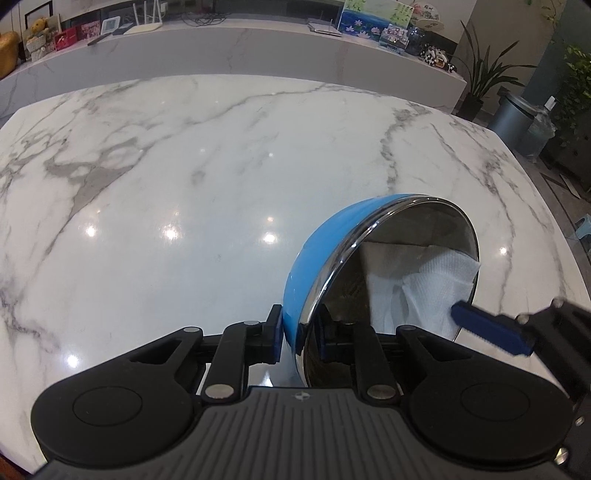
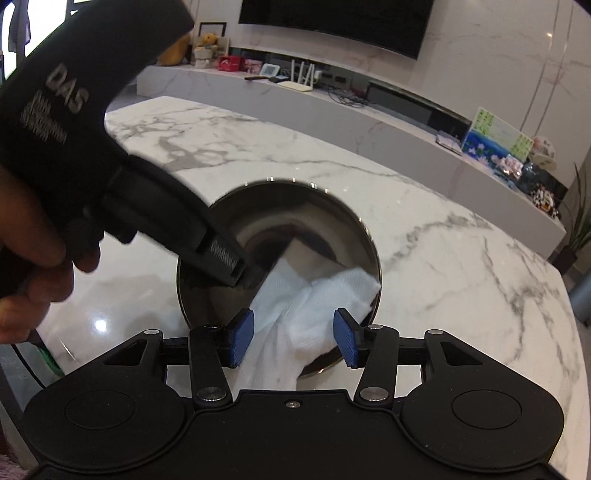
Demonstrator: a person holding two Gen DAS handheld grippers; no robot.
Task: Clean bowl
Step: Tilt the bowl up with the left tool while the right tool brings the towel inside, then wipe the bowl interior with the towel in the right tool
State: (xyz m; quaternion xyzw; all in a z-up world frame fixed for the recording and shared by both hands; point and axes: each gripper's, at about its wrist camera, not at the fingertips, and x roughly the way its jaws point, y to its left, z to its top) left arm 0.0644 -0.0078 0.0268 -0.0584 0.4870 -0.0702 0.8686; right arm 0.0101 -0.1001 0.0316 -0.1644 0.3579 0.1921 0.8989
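The bowl (image 1: 325,251), blue outside and shiny steel inside, is tipped on its side above the marble table (image 1: 184,184). My left gripper (image 1: 300,332) is shut on its near rim, one pad on the blue wall and the other inside. A white paper towel (image 1: 417,288) lies against the steel inside. In the right wrist view the bowl (image 2: 314,221) faces me, and the bunched paper towel (image 2: 310,306) fills the gap between the blue pads of my right gripper (image 2: 295,338), which is shut on it. The left gripper (image 2: 240,273) reaches in from the upper left, held by a hand (image 2: 33,266).
Behind the table runs a long low marble shelf (image 1: 240,48) with a router, boxes, soft toys and pictures. A grey bin (image 1: 517,114) and potted plants (image 1: 484,81) stand at the far right. A dark screen (image 2: 332,22) hangs on the wall.
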